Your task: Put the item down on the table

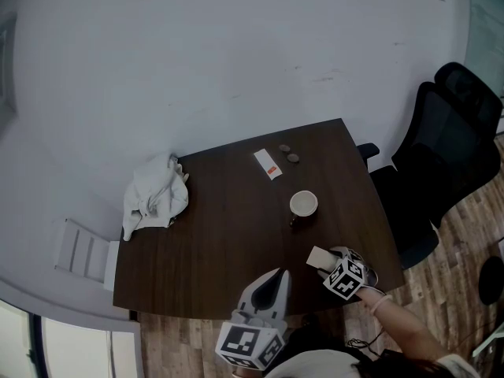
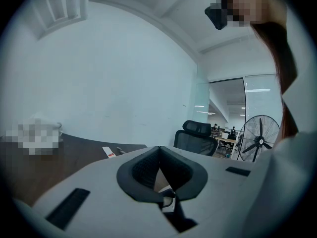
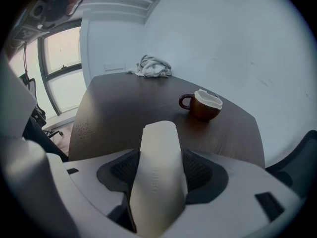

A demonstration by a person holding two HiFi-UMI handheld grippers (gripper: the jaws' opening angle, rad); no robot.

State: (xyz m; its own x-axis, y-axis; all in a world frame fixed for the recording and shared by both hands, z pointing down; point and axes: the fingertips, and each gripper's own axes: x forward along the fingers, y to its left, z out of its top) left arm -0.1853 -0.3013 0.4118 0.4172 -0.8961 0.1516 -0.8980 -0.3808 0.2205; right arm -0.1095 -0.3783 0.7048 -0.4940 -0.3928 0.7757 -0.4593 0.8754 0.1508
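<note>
A pale beige flat item [image 3: 157, 152] with a rounded end sticks up between the jaws of my right gripper [image 3: 159, 175], which is shut on it. From the head view, this gripper [image 1: 324, 263] holds the item [image 1: 318, 257] just over the dark wooden table [image 1: 220, 235], near its front right edge. My left gripper [image 1: 269, 283] hovers at the table's front edge, to the left of the right one. Its jaws are shut with nothing between them [image 2: 159, 163].
A brown cup [image 1: 303, 204] [image 3: 203, 104] stands a little beyond the right gripper. A crumpled white cloth [image 1: 155, 195] [image 3: 154, 66] lies at the far left corner. A white packet [image 1: 268, 164] and two small round things [image 1: 289, 153] lie at the far edge. A black office chair [image 1: 441, 164] stands to the right.
</note>
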